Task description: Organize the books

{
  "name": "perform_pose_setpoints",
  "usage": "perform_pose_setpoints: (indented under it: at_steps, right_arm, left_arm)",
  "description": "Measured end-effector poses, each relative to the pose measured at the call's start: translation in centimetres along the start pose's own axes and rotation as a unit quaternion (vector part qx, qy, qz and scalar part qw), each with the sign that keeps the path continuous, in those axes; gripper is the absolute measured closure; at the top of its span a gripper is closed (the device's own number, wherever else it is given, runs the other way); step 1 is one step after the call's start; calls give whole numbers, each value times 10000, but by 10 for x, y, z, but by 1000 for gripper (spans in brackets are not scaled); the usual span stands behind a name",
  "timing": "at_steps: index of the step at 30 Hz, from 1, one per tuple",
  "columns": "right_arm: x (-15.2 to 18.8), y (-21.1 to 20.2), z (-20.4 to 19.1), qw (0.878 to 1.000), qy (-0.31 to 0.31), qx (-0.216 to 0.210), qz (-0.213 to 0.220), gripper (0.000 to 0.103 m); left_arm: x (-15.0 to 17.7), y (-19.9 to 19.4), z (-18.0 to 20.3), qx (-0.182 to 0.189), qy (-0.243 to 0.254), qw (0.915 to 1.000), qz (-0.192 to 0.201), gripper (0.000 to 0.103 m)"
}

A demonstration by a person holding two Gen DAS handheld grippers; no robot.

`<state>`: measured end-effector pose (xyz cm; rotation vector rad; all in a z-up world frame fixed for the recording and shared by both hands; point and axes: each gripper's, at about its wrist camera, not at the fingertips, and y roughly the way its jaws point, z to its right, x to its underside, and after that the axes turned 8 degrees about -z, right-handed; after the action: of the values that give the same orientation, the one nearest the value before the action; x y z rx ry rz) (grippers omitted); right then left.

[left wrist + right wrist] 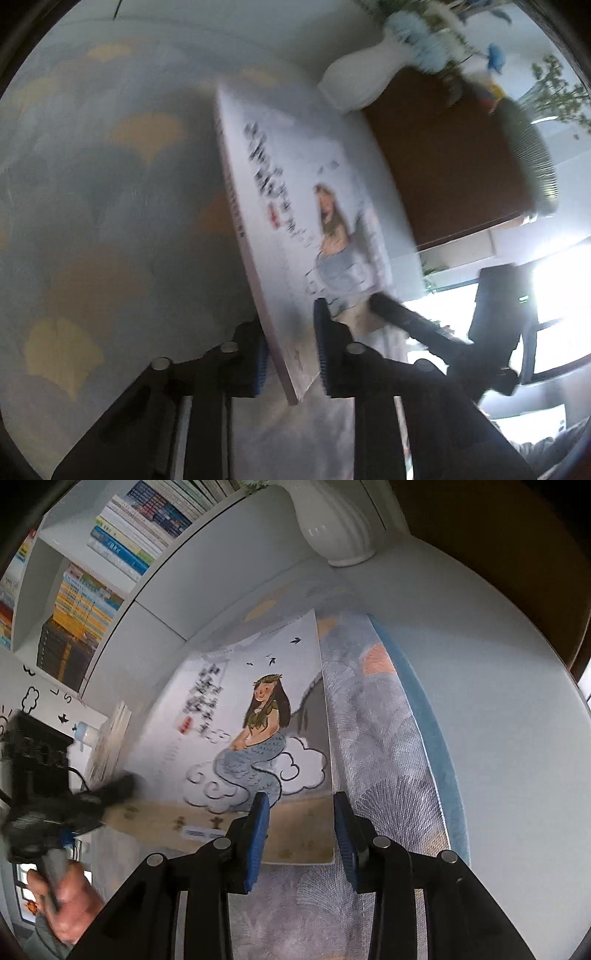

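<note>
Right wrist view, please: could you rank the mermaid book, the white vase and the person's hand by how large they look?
1. mermaid book, by far the largest.
2. white vase, partly cut off at the top.
3. hand, only slightly smaller and nearer the lens, so this order is unsure.

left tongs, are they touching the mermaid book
Touching: the left wrist view shows the left tongs straddling the mermaid book, its left pad against the cover.

One white paperback book with a mermaid drawing on its cover [258,716]; one white ribbed ceramic vase [336,520]; one grey-blue leaf-patterned cloth mat [373,716]; two black claws with blue pads [291,350] [301,827]; shelved books too many to count.
</note>
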<state>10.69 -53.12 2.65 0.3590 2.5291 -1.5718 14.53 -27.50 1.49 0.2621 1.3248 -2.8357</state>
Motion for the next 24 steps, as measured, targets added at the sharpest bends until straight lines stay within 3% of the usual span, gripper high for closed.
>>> perform_pose_setpoints:
  at_steps: [3,5,8,9,11,14,19,20,21,23,24]
  right_arm:
    - [-2,-1,2,10000,35,-52,-48,69]
    - [-6,-2,7,9995,159,-185,-212,68]
    - [-7,-8,24,9948,568,-683,-508,67]
    - [-5,-10,33,9903,799,-962,-601,60]
    - [0,-13,46,9790,1205,-1517,-638,45]
    - [3,-15,56,9640,1539,-2113,-488,41]
    - [-12,8,50,9506,1751,-2529,-430,42]
    - [-13,12,49,9485,1781,-2591,-378,51]
    - [-17,15,49,9453,1807,-2694,-339,63]
    - [-23,18,44,9487,1768,-2604,-310,74]
    - [-25,17,40,9529,1642,-2532,-288,78]
  left_arm:
    - [1,6,-3,167,-152,9997,5,89]
    - [-1,5,-9,585,-382,9976,3,90]
    - [-8,-2,-17,1749,-818,9812,49,90]
    - [-10,-4,-21,2144,-941,9722,66,90]
    - [-13,-5,-26,2507,-1105,9617,114,90]
    - [-14,-3,-35,2768,-1336,9515,99,90]
    - [-12,-4,-43,2830,-1414,9486,50,90]
    - [-12,-5,-45,2802,-1421,9494,43,90]
    - [-13,-7,-47,2691,-1412,9527,37,90]
    - [-13,-11,-44,2246,-1240,9665,-16,90]
    - [-15,-14,-39,1759,-1003,9793,-73,90]
